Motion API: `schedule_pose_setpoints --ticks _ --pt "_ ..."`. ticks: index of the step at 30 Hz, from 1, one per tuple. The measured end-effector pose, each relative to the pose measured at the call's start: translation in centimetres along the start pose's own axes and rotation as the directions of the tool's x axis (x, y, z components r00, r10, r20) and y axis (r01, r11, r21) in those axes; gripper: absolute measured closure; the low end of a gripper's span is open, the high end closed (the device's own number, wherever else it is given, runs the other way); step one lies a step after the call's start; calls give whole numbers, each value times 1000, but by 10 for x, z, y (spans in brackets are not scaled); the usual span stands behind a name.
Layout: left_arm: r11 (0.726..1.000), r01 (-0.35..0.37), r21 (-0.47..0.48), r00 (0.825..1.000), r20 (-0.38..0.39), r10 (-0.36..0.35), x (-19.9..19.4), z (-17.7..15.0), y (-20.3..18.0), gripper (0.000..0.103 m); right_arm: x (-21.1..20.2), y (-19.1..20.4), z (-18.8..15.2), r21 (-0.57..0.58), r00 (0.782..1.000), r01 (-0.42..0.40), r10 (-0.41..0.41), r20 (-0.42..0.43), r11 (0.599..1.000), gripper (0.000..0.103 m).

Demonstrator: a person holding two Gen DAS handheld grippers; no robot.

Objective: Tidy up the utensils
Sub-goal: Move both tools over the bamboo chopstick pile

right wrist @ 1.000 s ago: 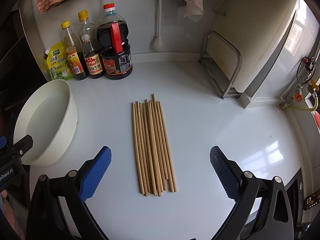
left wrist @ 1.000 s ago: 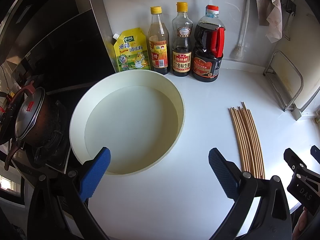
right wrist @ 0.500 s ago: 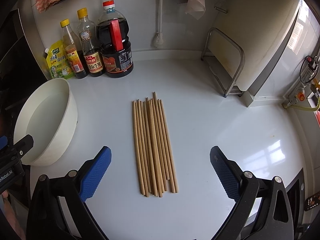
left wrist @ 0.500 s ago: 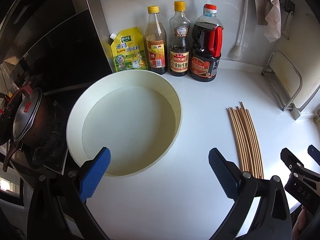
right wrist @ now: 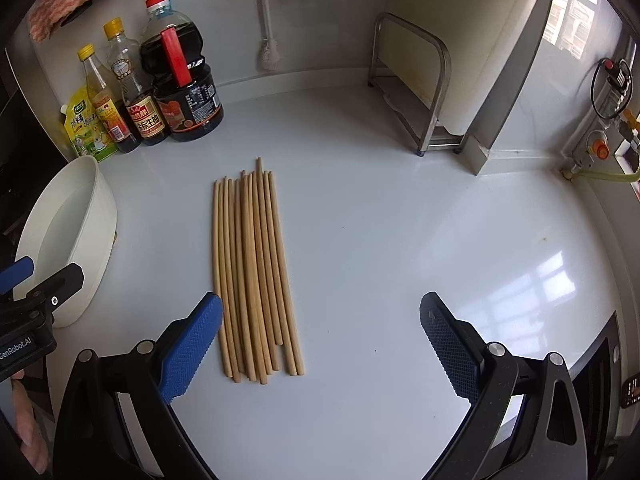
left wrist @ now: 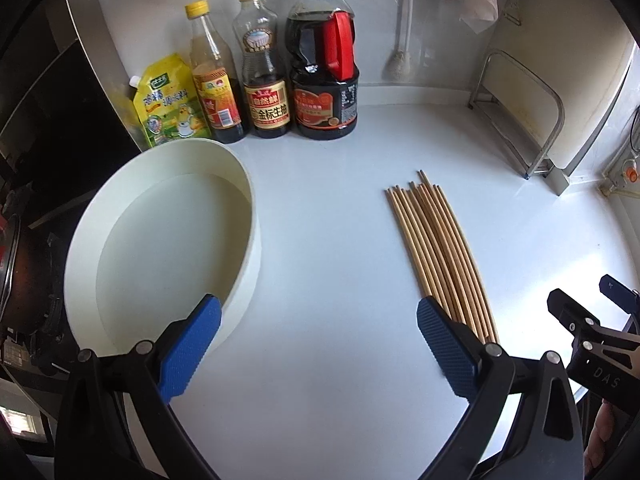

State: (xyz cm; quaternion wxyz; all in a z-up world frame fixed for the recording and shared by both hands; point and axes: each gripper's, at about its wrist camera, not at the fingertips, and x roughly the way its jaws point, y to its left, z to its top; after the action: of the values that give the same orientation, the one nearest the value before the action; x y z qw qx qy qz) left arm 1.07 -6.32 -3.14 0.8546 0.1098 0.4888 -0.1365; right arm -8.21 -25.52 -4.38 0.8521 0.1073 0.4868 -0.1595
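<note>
A bundle of several wooden chopsticks lies flat on the white counter; it also shows in the left wrist view. A round white basin stands to its left, also seen in the right wrist view. My left gripper is open and empty, hovering over bare counter between basin and chopsticks; its right finger overlaps the near ends of the chopsticks. My right gripper is open and empty, just right of the chopsticks' near ends.
Three sauce bottles and a yellow pouch stand at the back wall. A metal rack with a board stands back right. A stove with a pot lies left of the basin. A gas valve is at far right.
The left gripper has swung right, away from above the basin toward the chopsticks. The right gripper has shifted slightly right, so the chopsticks now sit left of its centre.
</note>
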Motion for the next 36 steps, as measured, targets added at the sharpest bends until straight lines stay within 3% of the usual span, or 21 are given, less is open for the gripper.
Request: schedule_pose_setpoints --ticks 15,20,27,36 --pt "1000 -23 -9 997 -74 22 60 6 -32 6 65 -44 4 61 998 -57 59 -29 996 9" --pt "999 -30 -30 997 -74 28 75 6 -36 6 83 -41 5 19 998 -53 53 -25 998 9" --pt "997 -32 -65 997 -74 27 95 1 -36 6 107 -26 10 -23 994 -108 107 -25 994 9" --pt "996 -23 -87 996 -89 15 106 -7 -33 6 126 -14 14 -101 998 -61 58 -37 993 9"
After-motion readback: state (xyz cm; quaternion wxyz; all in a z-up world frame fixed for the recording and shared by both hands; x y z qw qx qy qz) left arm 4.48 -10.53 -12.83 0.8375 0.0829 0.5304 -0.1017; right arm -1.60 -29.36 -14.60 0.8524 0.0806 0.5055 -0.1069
